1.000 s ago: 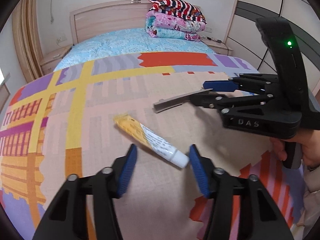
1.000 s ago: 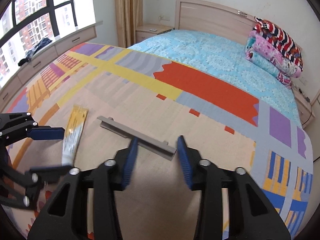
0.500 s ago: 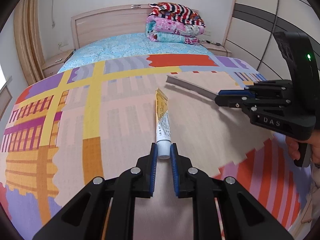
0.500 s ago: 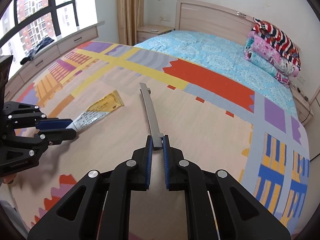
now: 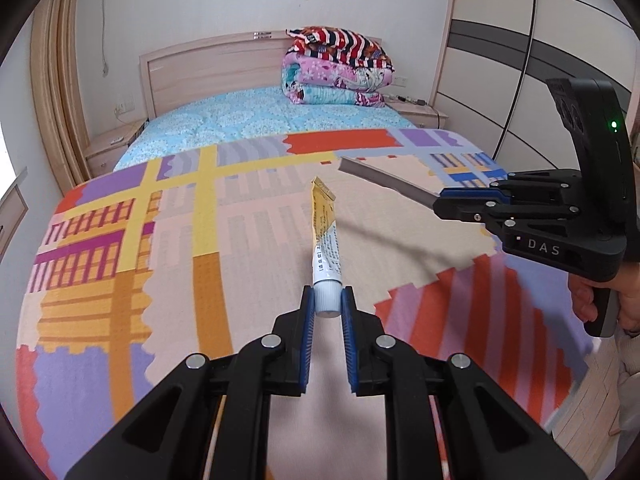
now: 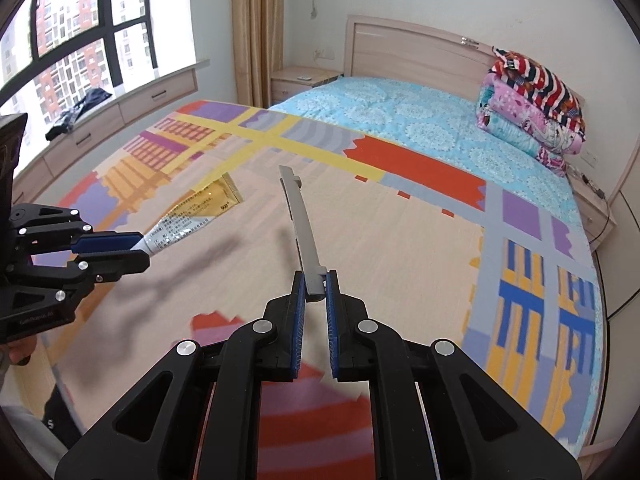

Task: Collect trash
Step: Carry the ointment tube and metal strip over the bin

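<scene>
Gripping white-capped yellow tube (image 5: 325, 240) in left tool (image 5: 327, 304) | right tool (image 6: 315, 288) clamped on flat grey strip (image 6: 302, 228)

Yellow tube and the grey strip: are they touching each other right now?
Apart. The right wrist view shows bedspread between the yellow tube in the left hand-held gripper and the grey strip in the right hand-held gripper.

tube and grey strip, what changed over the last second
Both were lying on the bedspread between open fingers. The left gripper closed on the tube, the right gripper on the grey strip, and both were lifted. Folded blankets unchanged.
</scene>
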A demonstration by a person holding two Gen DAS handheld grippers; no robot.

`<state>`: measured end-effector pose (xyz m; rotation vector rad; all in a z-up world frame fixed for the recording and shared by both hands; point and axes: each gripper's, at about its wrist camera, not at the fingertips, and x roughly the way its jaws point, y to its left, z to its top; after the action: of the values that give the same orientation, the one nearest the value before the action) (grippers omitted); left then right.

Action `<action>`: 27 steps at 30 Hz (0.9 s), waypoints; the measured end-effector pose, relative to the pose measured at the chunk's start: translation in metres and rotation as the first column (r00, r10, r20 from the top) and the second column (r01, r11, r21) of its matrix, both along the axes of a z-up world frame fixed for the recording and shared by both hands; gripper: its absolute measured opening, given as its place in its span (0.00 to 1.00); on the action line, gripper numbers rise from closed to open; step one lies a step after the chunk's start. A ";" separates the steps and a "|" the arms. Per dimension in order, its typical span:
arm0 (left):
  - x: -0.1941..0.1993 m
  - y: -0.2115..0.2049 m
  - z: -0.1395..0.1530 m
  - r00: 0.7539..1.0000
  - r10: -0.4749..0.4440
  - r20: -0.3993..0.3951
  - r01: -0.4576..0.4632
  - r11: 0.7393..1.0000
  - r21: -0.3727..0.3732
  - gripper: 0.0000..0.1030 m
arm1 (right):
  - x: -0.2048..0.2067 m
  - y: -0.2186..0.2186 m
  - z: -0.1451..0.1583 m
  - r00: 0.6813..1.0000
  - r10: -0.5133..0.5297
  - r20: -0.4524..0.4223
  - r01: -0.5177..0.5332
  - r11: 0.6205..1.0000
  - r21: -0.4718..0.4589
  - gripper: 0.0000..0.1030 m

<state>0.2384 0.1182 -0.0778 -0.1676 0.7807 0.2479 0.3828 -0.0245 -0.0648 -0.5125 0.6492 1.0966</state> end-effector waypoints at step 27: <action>-0.143 -0.091 0.003 0.997 -0.071 0.044 0.071 0.997 0.008 0.13 | -0.162 -0.127 -0.007 0.999 -0.024 -0.033 0.027 0.995 0.100 0.11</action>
<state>0.0957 0.0270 -0.0746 -0.1386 0.7405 0.1791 0.2204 -0.1515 -0.0717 -0.4001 0.6231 1.1095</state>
